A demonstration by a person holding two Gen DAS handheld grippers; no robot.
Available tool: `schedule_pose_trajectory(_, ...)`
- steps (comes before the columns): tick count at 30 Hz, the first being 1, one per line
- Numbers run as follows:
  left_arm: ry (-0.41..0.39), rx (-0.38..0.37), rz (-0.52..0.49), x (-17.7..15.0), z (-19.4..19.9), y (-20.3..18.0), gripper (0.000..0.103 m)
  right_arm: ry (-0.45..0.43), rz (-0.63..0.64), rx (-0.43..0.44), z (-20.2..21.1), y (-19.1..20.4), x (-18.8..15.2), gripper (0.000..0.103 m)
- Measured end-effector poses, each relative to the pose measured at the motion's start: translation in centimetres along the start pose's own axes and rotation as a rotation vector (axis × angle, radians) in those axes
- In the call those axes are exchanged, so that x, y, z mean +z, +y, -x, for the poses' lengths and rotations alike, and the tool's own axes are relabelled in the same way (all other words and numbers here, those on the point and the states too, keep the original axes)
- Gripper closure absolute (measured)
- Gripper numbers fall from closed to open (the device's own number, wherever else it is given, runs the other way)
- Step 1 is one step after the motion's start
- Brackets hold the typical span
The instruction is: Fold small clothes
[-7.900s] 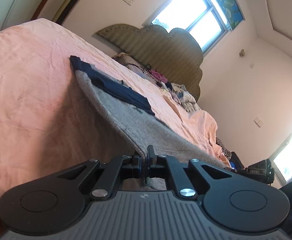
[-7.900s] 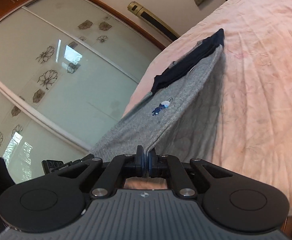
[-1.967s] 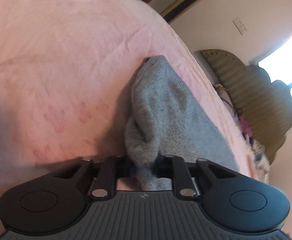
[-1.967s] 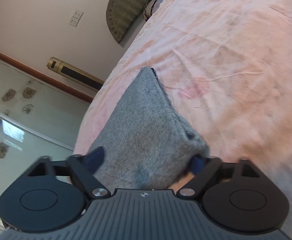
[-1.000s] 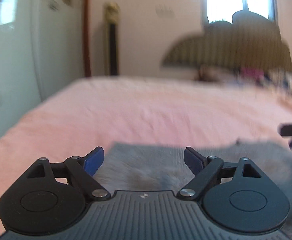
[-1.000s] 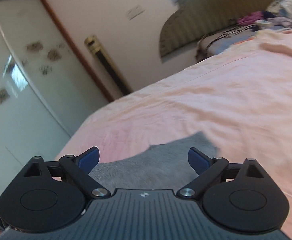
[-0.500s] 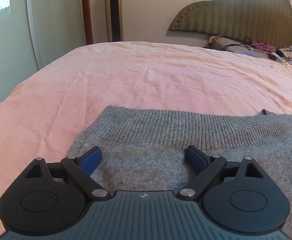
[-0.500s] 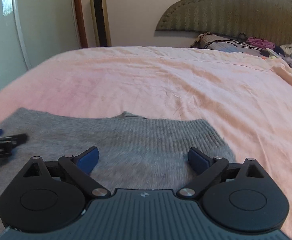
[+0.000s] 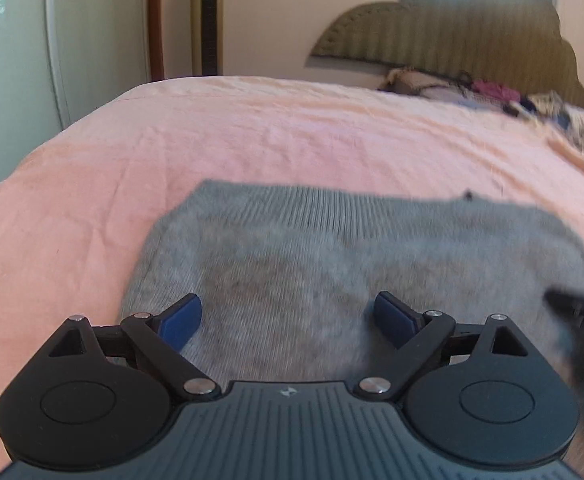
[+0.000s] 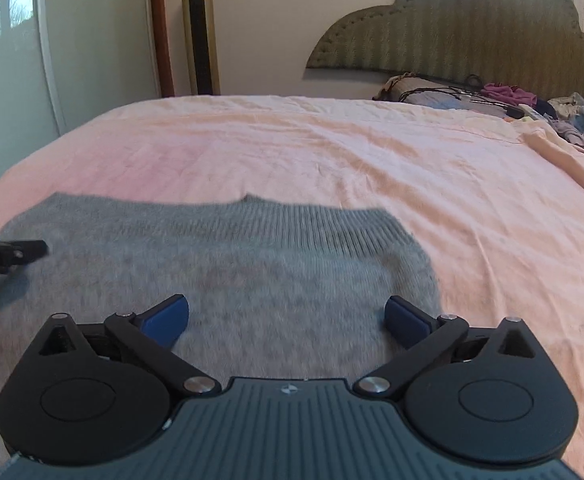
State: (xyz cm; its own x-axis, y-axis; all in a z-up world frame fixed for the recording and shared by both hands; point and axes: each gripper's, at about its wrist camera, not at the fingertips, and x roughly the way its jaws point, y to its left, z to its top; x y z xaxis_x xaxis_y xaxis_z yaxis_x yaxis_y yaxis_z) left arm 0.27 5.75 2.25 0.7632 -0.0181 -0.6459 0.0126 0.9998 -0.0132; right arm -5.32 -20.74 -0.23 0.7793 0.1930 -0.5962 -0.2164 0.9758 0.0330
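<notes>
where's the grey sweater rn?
Grey sweater lies flat on the pink bedsheet near the bed's foot, ahead of both open grippers, in both wrist views.

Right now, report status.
Left gripper and right gripper open, just widened, nothing between. Grey knitted garment flat on pink bedsheet. Nothing in the way.

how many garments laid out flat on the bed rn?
1: grey knit sweater flat on the pink sheet, near edge. Crumpled clothes piled by the headboard; count unclear.

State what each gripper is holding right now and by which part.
Nothing. The left gripper and right gripper have just been opening over the grey knit garment, pads clear of it.
</notes>
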Motion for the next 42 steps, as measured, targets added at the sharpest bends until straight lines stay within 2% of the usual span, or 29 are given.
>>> schedule_pose_trajectory(1,-0.033,-0.006,-0.008,-0.7,-0.1,0.2,0.005,-0.015,-0.035,0.025,0.0,-0.7,-0.3,0.0)
schedule_pose_trajectory(2,-0.025,-0.024,0.02,-0.4,-0.1,0.7,0.004,-0.014,-0.054,0.032,-0.1,-1.0,-0.2,0.0)
schedule_pose_trajectory(5,-0.012,0.002,0.039,-0.1,0.3,1.0,0.003,-0.003,-0.021,0.009,-0.5,-0.3,-0.1,0.0)
schedule_pose_trajectory(7,-0.026,0.006,0.065,-0.8,1.9,1.6,0.003,-0.007,-0.031,0.018,-0.4,-0.5,-0.2,0.0)
schedule_pose_trajectory(9,-0.057,-0.003,0.131,-2.1,4.5,2.9,0.003,-0.016,-0.049,0.035,-0.3,-0.9,-0.3,0.0)
schedule_pose_trajectory(11,-0.07,-0.011,0.264,-3.8,7.2,5.0,0.003,-0.023,-0.057,0.04,-0.2,-1.0,-0.4,0.0)
schedule_pose_trajectory(13,-0.065,-0.04,0.439,-6.0,9.6,7.5,0.003,-0.026,-0.057,0.039,-0.1,-1.1,-0.4,0.0)
schedule_pose_trajectory(15,-0.039,-0.094,0.643,-8.7,11.5,9.8,0.003,-0.026,-0.057,0.037,-0.1,-1.1,-0.4,0.0)
schedule_pose_trajectory(17,-0.046,-0.147,0.757,-10.8,13.1,10.6,0.003,-0.027,-0.058,0.038,-0.1,-1.2,-0.4,0.0)
schedule_pose_trajectory(19,-0.045,-0.162,0.767,-11.5,14.0,10.1,0.003,-0.027,-0.058,0.037,-0.1,-1.2,-0.4,0.0)
schedule_pose_trajectory(21,-0.025,-0.217,0.756,-11.4,13.5,9.5,0.003,-0.028,-0.058,0.036,0.0,-1.2,-0.4,0.0)
schedule_pose_trajectory(24,-0.036,-0.228,0.763,-10.9,12.3,8.8,0.003,-0.028,-0.057,0.033,0.0,-1.2,-0.4,0.0)
schedule_pose_trajectory(27,-0.037,-0.245,0.839,-10.5,11.4,9.2,0.003,-0.015,-0.062,-0.016,1.3,-0.4,-0.2,0.0)
schedule_pose_trajectory(30,-0.043,-0.258,0.906,-10.4,10.8,9.6,0.004,-0.028,-0.043,0.063,4.2,1.0,-0.7,0.0)
schedule_pose_trajectory(34,-0.04,-0.246,0.901,-9.9,10.3,8.8,0.01,0.031,0.01,0.055,4.4,1.9,-2.8,0.0)
schedule_pose_trajectory(36,-0.034,-0.26,0.915,-9.9,10.2,8.6,0.014,0.001,0.071,0.042,4.3,2.3,-4.1,0.0)
schedule_pose_trajectory(39,0.012,-0.319,0.968,-10.2,9.8,8.5,0.033,0.003,0.067,0.043,4.4,2.3,-4.1,0.0)
schedule_pose_trajectory(41,0.028,-0.296,0.968,-10.1,9.4,8.4,0.04,0.001,0.062,0.046,4.4,2.3,-4.2,0.0)
schedule_pose_trajectory(42,0.04,-0.271,0.968,-10.1,9.2,8.4,0.048,-0.001,0.06,0.048,4.4,2.2,-4.2,0.0)
